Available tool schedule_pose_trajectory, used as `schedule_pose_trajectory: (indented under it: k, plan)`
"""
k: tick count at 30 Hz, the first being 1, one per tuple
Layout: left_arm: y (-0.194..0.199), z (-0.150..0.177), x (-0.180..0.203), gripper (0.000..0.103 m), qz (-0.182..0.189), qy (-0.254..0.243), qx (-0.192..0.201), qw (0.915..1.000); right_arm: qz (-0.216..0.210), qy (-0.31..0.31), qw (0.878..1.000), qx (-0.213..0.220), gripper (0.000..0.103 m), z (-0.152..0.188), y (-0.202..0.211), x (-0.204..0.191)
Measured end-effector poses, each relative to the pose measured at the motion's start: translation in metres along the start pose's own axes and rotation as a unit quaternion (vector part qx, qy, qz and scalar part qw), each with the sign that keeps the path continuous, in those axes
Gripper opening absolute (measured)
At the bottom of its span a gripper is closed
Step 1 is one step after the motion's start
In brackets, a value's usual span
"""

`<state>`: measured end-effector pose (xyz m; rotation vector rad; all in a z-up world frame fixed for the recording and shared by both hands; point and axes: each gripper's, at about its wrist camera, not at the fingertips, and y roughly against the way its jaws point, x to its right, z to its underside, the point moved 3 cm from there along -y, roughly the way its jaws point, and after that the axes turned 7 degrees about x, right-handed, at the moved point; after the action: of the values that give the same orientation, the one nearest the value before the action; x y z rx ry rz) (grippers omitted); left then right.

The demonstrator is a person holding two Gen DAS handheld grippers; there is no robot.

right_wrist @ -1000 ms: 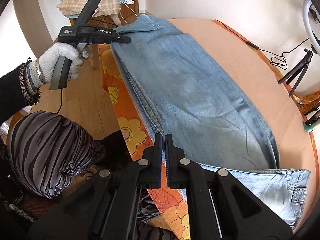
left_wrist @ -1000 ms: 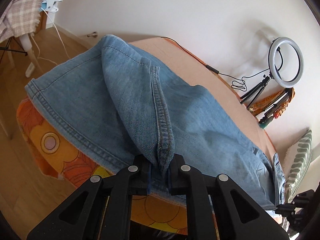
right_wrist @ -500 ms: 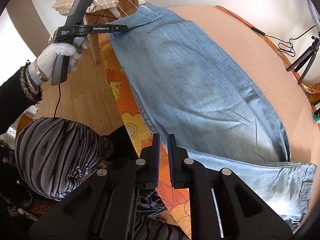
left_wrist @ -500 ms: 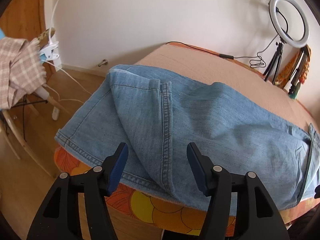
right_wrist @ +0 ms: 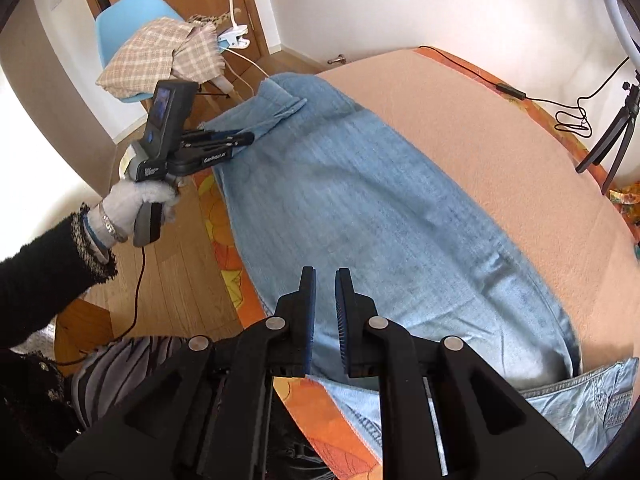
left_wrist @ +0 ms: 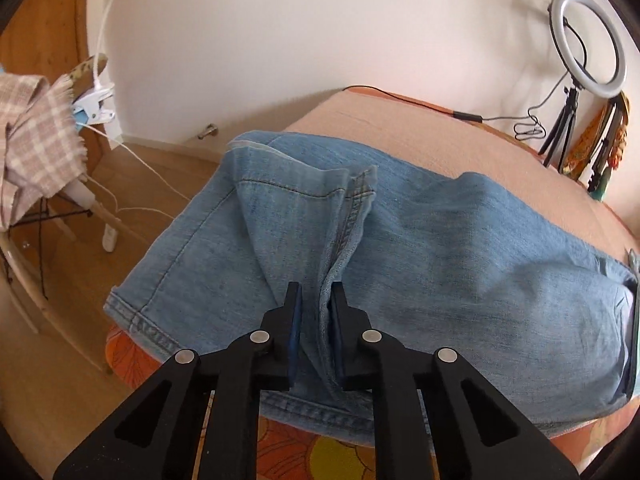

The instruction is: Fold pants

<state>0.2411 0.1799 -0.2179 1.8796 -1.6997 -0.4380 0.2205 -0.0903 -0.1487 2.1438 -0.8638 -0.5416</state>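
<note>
Blue denim pants (left_wrist: 440, 248) lie lengthwise on the peach-covered table (left_wrist: 460, 148), legs stacked. My left gripper (left_wrist: 317, 304) is shut on a raised fold of the leg's seam near the hem end. In the right wrist view the pants (right_wrist: 360, 208) run from the hem at the far left to the waist and pocket (right_wrist: 592, 396) at the lower right. The left gripper (right_wrist: 240, 138) shows there at the hem end. My right gripper (right_wrist: 325, 300) hovers over the pants' near edge with its jaws slightly apart and nothing between them.
An orange floral cloth (right_wrist: 224, 240) hangs over the table's near edge. A blue chair (right_wrist: 132, 20) with a plaid cloth (right_wrist: 160, 52) stands beyond the hem end. A ring light on a tripod (left_wrist: 584, 40) and a black cable (right_wrist: 512, 92) are at the far side.
My left gripper was open half a second ago and has closed on the leg's seam fold. My right gripper's jaws have parted slightly and it has moved over the pants' near edge.
</note>
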Motion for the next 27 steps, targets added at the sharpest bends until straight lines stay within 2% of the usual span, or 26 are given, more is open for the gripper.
schedule_pose_trajectory:
  k: [3, 5, 6, 8, 9, 10, 12, 15, 18, 19, 20, 22, 25, 27]
  plan:
    - [0.015, 0.006, -0.03, 0.012, 0.017, 0.087, 0.019, 0.9959, -0.001, -0.006, 1.0, 0.011, 0.011, -0.025, -0.013, 0.005]
    - [0.019, 0.011, -0.04, 0.012, 0.028, 0.121, 0.025, 0.992, -0.007, -0.017, 1.0, 0.016, 0.014, -0.044, -0.025, 0.009]
    - [0.019, 0.012, -0.043, 0.012, 0.029, 0.128, 0.027, 0.991, -0.013, -0.025, 0.999, 0.017, 0.02, -0.054, -0.033, 0.012]
    - [0.022, 0.015, -0.048, 0.012, 0.047, 0.152, 0.034, 0.9867, -0.016, -0.043, 0.999, 0.02, 0.046, -0.076, -0.052, 0.021]
    - [0.021, 0.016, -0.052, 0.014, 0.056, 0.17, 0.031, 0.9833, -0.014, -0.052, 0.998, 0.023, 0.05, -0.086, -0.063, 0.026]
    - [0.02, 0.016, -0.056, 0.029, 0.067, 0.187, 0.028, 0.9797, -0.016, -0.062, 0.998, 0.024, 0.052, -0.096, -0.075, 0.031]
    - [0.017, 0.013, -0.062, 0.048, 0.072, 0.211, 0.025, 0.9745, -0.029, -0.081, 0.996, 0.02, 0.053, -0.116, -0.102, 0.04]
    - [0.01, 0.008, -0.078, 0.048, 0.08, 0.252, 0.03, 0.964, -0.043, -0.1, 0.994, 0.008, 0.057, -0.139, -0.146, 0.047]
    - [0.004, 0.007, -0.099, 0.048, 0.086, 0.298, 0.039, 0.95, -0.047, -0.104, 0.994, -0.001, 0.057, -0.16, -0.188, 0.046]
    - [0.002, 0.006, -0.102, 0.046, 0.083, 0.298, 0.043, 0.9498, -0.051, -0.102, 0.993, -0.004, 0.057, -0.167, -0.201, 0.044]
    - [0.0, 0.005, -0.103, 0.045, 0.077, 0.289, 0.046, 0.9531, -0.053, -0.1, 0.994, -0.005, 0.057, -0.174, -0.213, 0.041]
    - [-0.001, 0.002, -0.099, 0.027, 0.062, 0.258, 0.054, 0.9625, -0.062, -0.096, 0.993, -0.009, 0.057, -0.184, -0.235, 0.032]
    - [0.002, 0.002, -0.093, 0.012, 0.063, 0.218, 0.066, 0.9716, -0.074, -0.083, 0.994, -0.018, 0.057, -0.197, -0.265, 0.018]
    - [0.007, 0.002, -0.091, 0.009, 0.064, 0.202, 0.077, 0.9742, -0.073, -0.077, 0.994, -0.025, 0.057, -0.204, -0.282, 0.013]
